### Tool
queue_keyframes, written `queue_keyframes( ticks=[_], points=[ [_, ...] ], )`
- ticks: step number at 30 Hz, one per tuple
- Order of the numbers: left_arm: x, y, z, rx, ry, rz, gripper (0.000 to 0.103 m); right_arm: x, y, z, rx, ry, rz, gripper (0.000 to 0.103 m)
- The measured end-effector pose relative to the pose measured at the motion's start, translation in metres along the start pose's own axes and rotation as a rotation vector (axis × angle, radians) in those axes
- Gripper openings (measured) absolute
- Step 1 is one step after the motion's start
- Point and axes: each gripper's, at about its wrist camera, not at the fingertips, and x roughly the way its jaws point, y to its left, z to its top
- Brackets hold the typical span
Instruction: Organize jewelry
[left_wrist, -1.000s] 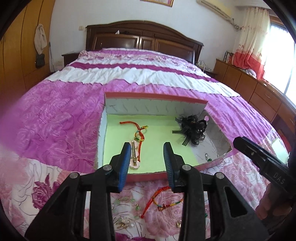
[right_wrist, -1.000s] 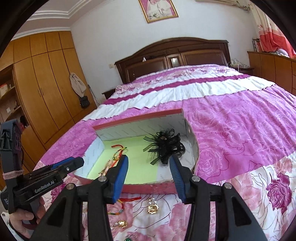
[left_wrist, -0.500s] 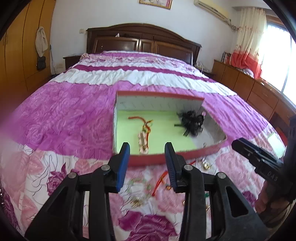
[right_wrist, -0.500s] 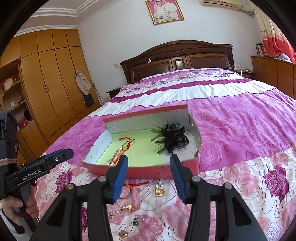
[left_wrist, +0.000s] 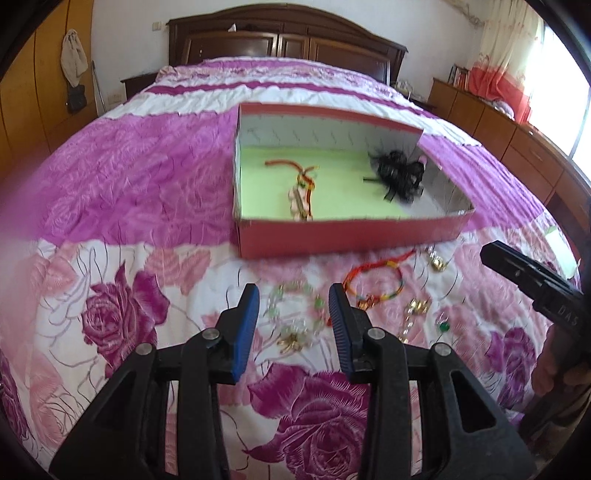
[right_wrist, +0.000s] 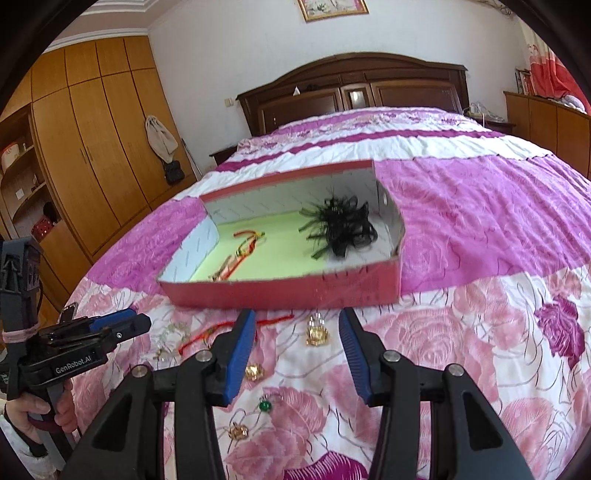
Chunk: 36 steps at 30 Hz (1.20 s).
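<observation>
A red box (left_wrist: 332, 238) with a green floor lies on the bed. It holds a red cord bracelet (left_wrist: 301, 177) and a black hair bow (left_wrist: 397, 175). In front of it lie loose pieces: a red and multicolour bracelet (left_wrist: 373, 277), a pale bead bracelet (left_wrist: 295, 314), gold pieces (right_wrist: 317, 332) and a green stone ring (right_wrist: 265, 405). My left gripper (left_wrist: 293, 325) is open and empty above the bead bracelet. My right gripper (right_wrist: 297, 347) is open and empty above the gold pieces, short of the box (right_wrist: 295, 291).
The bedspread (left_wrist: 129, 295) is pink and purple with roses. A dark headboard (left_wrist: 288, 40) stands at the far end. Wooden wardrobes (right_wrist: 92, 147) line the left side and low cabinets (left_wrist: 517, 140) the right.
Both grippers have pulled back from the box toward the near edge of the bed. The loose jewelry in front of the box has come into view. Both stay open and empty.
</observation>
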Motion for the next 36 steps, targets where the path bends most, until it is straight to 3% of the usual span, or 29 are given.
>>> queue_keyframes(
  ticks=[15, 21, 23, 36],
  points=[
    [0.034, 0.006, -0.005, -0.034, 0.076, -0.009, 0.029, 0.007, -0.004, -0.015, 0.019, 0.069, 0.011, 0.05],
    [0.045, 0.009, -0.007, -0.041, 0.095, 0.005, 0.012, 0.009, -0.006, -0.017, 0.031, 0.077, 0.012, 0.05],
    [0.048, 0.01, -0.007, -0.049, 0.1, 0.012, 0.0, 0.01, -0.007, -0.017, 0.033, 0.083, 0.012, 0.05],
    [0.05, 0.015, -0.008, -0.073, 0.099, -0.004, 0.0, 0.054, -0.012, -0.006, 0.031, 0.173, -0.023, 0.05]
  ],
)
